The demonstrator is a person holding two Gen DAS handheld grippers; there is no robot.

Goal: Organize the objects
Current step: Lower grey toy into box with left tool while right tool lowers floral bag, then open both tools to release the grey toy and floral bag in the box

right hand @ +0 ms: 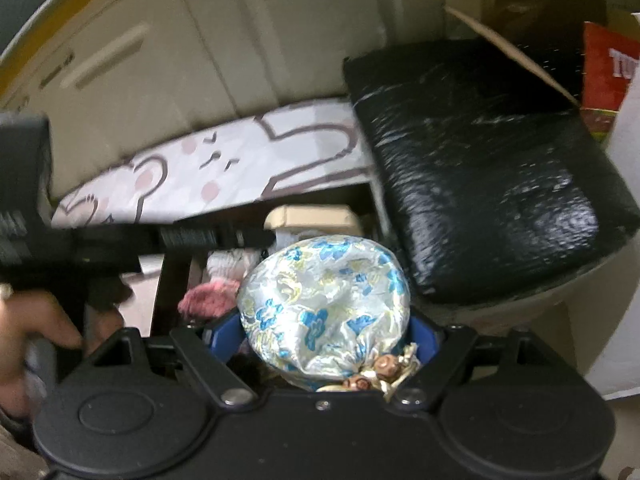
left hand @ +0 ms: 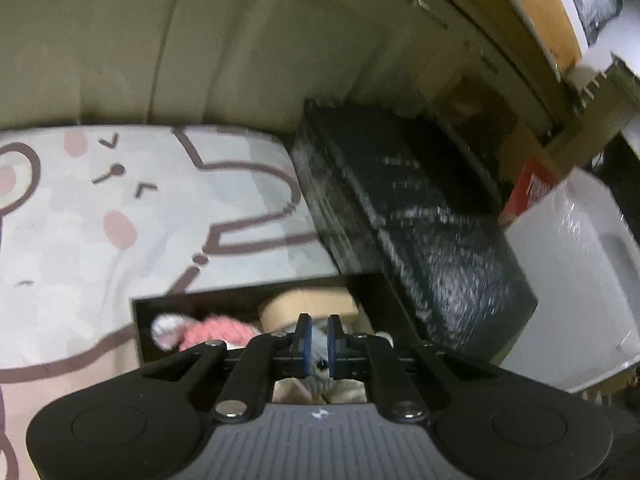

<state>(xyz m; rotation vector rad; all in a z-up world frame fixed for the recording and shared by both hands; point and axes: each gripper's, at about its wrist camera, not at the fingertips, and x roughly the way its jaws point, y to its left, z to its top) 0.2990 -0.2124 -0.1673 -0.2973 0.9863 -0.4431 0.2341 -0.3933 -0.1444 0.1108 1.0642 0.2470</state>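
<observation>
My left gripper [left hand: 319, 328] is shut on a small grey-white soft thing [left hand: 319, 340], held over an open dark box [left hand: 138, 320]. Inside the box lie a pink knitted piece [left hand: 216, 330] and a beige case [left hand: 308, 306]. My right gripper [right hand: 322, 332] is shut on a white satin pouch [right hand: 324, 300] printed with blue flowers, its tied neck toward the camera. The pouch hangs just above the same box [right hand: 160, 280], where the pink piece [right hand: 208, 300] and beige case [right hand: 312, 216] show. The left gripper's black body [right hand: 100, 240] crosses the right wrist view, blurred.
The box's black textured lid [left hand: 420, 220] leans open on the right. A sheet with a cartoon bear print [left hand: 120, 220] lies behind the box, cream cabinet doors [left hand: 200, 40] beyond it. A white plastic bin [left hand: 580, 280] and a red package [left hand: 532, 188] stand right. A hand [right hand: 32, 332] is at the left.
</observation>
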